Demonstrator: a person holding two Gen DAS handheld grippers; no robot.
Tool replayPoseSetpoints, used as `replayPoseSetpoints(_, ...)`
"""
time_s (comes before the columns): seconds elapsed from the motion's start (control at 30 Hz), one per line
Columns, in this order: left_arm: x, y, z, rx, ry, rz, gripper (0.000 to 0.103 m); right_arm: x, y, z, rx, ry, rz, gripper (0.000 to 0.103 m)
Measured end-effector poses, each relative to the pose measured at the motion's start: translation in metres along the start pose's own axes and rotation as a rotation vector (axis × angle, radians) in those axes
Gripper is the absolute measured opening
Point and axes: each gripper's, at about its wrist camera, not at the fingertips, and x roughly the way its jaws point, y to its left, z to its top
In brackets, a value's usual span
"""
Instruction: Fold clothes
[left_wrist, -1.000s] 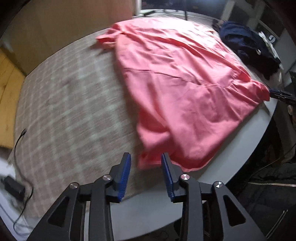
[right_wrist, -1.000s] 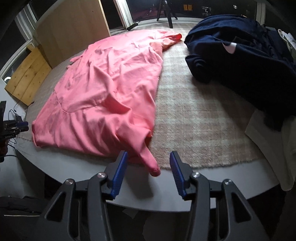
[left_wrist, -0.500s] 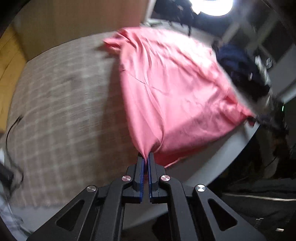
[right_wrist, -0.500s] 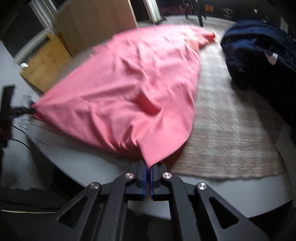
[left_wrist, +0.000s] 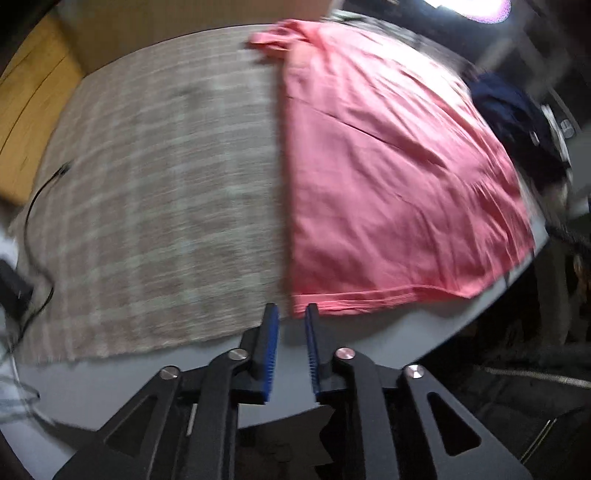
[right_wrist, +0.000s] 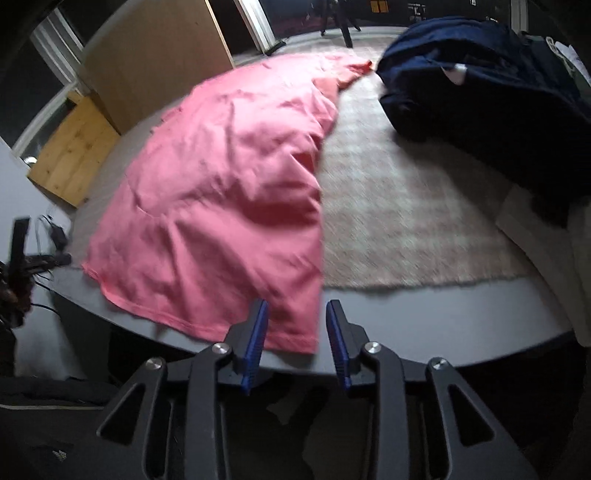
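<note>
A: Shirt (left_wrist: 388, 177), pink, lies spread flat on a plaid cloth (left_wrist: 155, 192) that covers a grey table (left_wrist: 122, 384). In the left wrist view it fills the field from 12 to 3 o'clock, and its hem runs along the table's near edge.

B: And the left gripper (left_wrist: 291, 314)?

A: At 6 o'clock. Its blue pads (left_wrist: 271, 343) stand a little apart and are opening. The hem's corner lies just beyond the tips, at 12 o'clock from them; no fabric sits between the pads.

B: The right wrist view?

A: The shirt runs from 12 down to 7 o'clock. The right gripper (right_wrist: 297, 308) is at 6 o'clock, its jaws also opening and spread wider than the left's. The shirt's near corner shows between the pads (right_wrist: 255, 339), which do not press on it.

B: Other items?

A: A navy garment (right_wrist: 480, 92) is heaped at 2 o'clock, well apart from the shirt. A cable (left_wrist: 40, 206) lies at 9 o'clock in the left view. Both views are motion-blurred.
</note>
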Motion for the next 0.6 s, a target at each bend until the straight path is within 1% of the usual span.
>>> replayPoseSetpoints(0.03, 0.003, -0.008, 0.002, 0.032, 0.006, 0.004, 0.020, 0.004, -0.001, -0.003, -0.002, 0.009, -0.002, 0.033)
replayPoseSetpoints(0.1, 0.009, -0.018, 0.011, 0.058, 0.015, 0.010, 0.024, 0.012, -0.002, -0.008, -0.005, 0.026, -0.006, 0.034)
replayPoseSetpoints(0.17, 0.012, -0.023, 0.012, 0.084, 0.020, 0.015, 0.024, 0.019, -0.001, -0.012, -0.010, 0.036, -0.009, 0.034)
replayPoseSetpoints(0.37, 0.016, -0.028, 0.007, 0.167, 0.038, 0.069, 0.024, 0.033, 0.013, -0.016, -0.068, 0.045, -0.021, 0.034)
replayPoseSetpoints(0.43, 0.017, -0.029, 0.005, 0.194, 0.034, 0.077, 0.024, 0.034, 0.017, -0.015, -0.092, 0.043, -0.019, 0.034)
replayPoseSetpoints(0.6, 0.017, -0.036, 0.008, 0.284, -0.012, 0.089, 0.025, 0.035, 0.024, -0.014, -0.116, 0.046, 0.009, 0.032)
